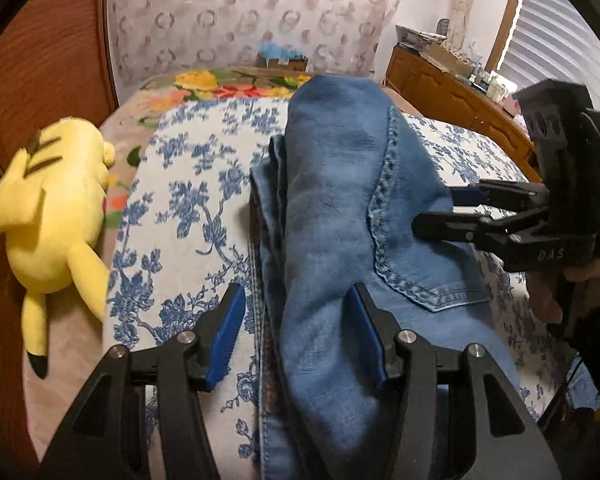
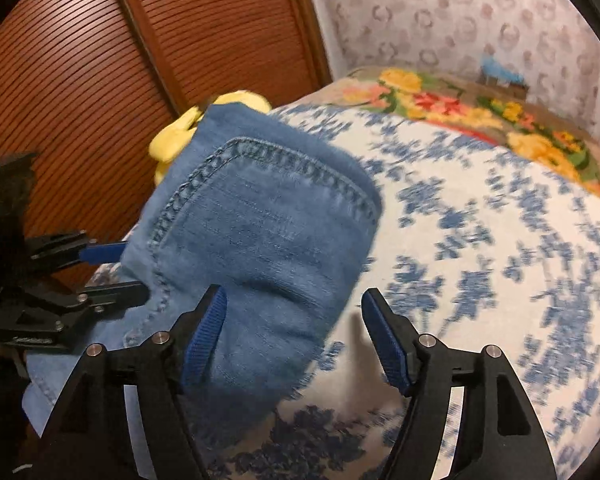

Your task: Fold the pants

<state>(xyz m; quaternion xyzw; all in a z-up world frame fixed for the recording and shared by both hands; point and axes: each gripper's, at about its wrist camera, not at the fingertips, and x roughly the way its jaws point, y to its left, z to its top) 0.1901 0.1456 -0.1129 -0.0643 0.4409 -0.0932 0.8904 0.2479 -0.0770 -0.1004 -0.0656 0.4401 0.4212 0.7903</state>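
The blue denim pants (image 1: pixel 332 208) are lying folded into a thick bundle along the middle of the blue-and-white floral bed (image 1: pixel 188 200), pocket side up. The left hand-held gripper (image 1: pixel 300 344) is standing spread astride the bundle's near end; the right hand-held gripper (image 2: pixel 296 344) is gaping too — pinching nothing. A fold looks just laid; next likely calls for smoothing or another fold.
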